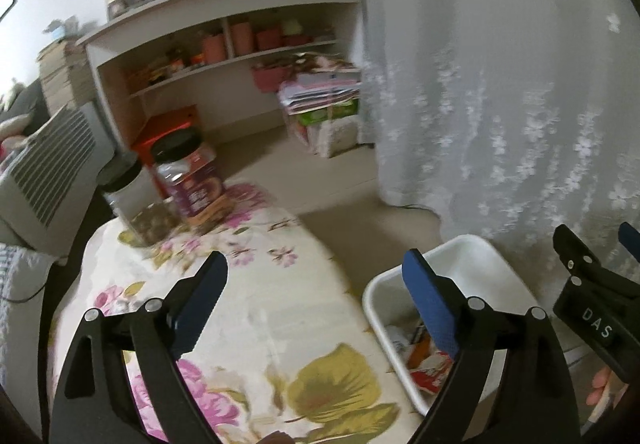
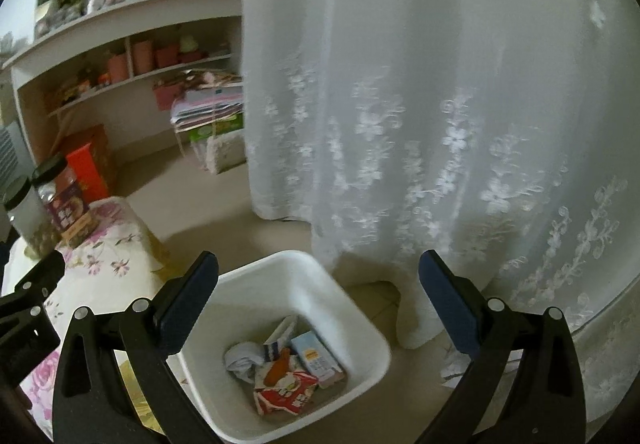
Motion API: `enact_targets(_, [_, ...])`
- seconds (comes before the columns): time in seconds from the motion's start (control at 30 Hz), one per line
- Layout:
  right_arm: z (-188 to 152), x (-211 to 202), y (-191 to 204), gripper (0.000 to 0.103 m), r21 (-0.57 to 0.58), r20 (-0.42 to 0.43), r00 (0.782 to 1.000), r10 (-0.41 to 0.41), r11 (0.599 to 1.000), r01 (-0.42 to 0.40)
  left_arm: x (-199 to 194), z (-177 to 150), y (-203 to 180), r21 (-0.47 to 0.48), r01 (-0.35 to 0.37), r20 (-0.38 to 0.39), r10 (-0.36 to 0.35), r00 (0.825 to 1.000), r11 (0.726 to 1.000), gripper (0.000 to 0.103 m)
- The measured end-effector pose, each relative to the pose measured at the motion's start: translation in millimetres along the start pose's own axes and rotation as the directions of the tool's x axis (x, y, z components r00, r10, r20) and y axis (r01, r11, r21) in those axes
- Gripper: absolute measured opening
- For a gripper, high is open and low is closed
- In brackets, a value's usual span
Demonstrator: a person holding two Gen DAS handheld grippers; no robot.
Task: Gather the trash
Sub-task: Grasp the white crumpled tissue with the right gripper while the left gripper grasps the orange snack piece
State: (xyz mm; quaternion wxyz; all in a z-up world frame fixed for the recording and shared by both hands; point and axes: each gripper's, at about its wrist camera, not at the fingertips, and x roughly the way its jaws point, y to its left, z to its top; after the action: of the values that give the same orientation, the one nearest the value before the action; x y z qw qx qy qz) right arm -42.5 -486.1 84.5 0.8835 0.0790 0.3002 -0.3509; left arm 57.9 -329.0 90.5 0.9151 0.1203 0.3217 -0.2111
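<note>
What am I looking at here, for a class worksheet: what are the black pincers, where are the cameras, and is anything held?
No robot: a person holds a two-finger gripper in each hand, each with a camera looking along its fingers. One picture comes from the left gripper, one from the right gripper. Both are open and empty. Two jars stand on the flowered tablecloth. Beside the table, on the floor, a white bin holds a red wrapper, a small carton and crumpled paper.
</note>
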Motion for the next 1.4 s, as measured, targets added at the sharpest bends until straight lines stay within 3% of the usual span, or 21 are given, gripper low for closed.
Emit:
enact_targets(0.37, [-14,4,96,0.096,-0.132,-0.076,0.988,0.137,0.98,-0.146,20,-36,88,-0.059,-0.129,-0.099,0.123,0.987,0.99,0.089])
enact_targets(0.57, [-23,9,137,0.096,-0.166,-0.138,0.971,0.193,0.962,-0.215,42,-62,146,-0.064,-0.232,-0.195,0.216,0.957,0.971,0.089])
enact_targets(0.73, [-32,13,171,0.096,-0.194,-0.181,0.959,0.218,0.948,-0.252,65,-86,199,-0.104,-0.301,-0.297,0.259,0.919,0.948,0.089])
enact_targets(1.1, [-50,23,243,0.096,-0.267,-0.253,0.93,0.268,0.904,-0.333,102,-122,299,-0.263,-0.391,-0.442,0.251,0.861,0.882,0.089])
enact_targets(1.3, [-59,31,274,0.096,-0.298,-0.293,0.912,0.286,0.88,-0.371,124,-127,322,-0.353,-0.377,-0.473,0.185,0.862,0.856,0.084])
enact_targets(1.4, [-63,37,286,0.096,-0.316,-0.312,0.906,0.286,0.868,-0.383,137,-128,323,-0.359,-0.353,-0.48,0.154,0.863,0.864,0.073])
